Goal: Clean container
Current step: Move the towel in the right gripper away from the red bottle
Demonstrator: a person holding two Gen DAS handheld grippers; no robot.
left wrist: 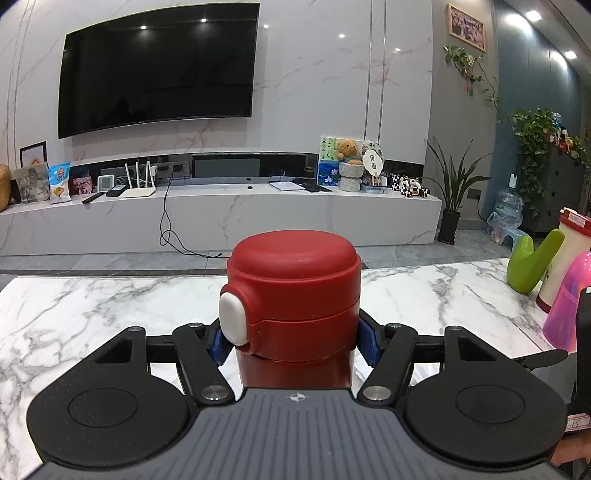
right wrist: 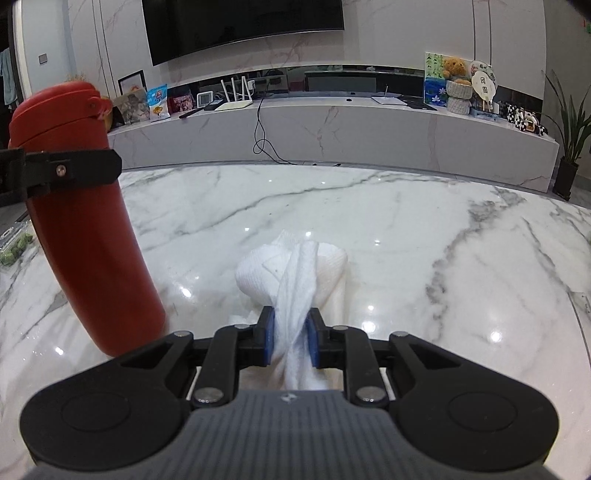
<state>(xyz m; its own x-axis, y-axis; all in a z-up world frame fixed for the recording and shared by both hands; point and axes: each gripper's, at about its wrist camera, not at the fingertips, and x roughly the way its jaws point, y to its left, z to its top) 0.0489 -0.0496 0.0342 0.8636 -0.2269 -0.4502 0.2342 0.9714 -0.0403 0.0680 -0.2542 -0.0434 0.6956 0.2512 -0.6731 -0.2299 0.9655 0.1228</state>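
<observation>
1. We record a white marble-veined wall (left wrist: 332,92), with a large dark television (left wrist: 159,70) mounted on it; ceiling spots reflect in its screen
2. We list beneath it a long, low marble console (left wrist: 258,218), with a recessed dark niche behind
3. On the console: a white router (left wrist: 138,184) with upright antennas, snack bags (left wrist: 59,182), a teddy bear (left wrist: 347,151), a small painting (left wrist: 328,162), and a black cable (left wrist: 166,218) trailing to the floor
4. We note a grey tiled floor (left wrist: 110,260)
5. At right, a blue-grey wall (left wrist: 532,122), a framed picture (left wrist: 466,26), trailing greenery (left wrist: 535,140) and a potted plant (left wrist: 452,192)
6. In the foreground, a glossy white marble tabletop (right wrist: 369,229) with grey veins
</observation>
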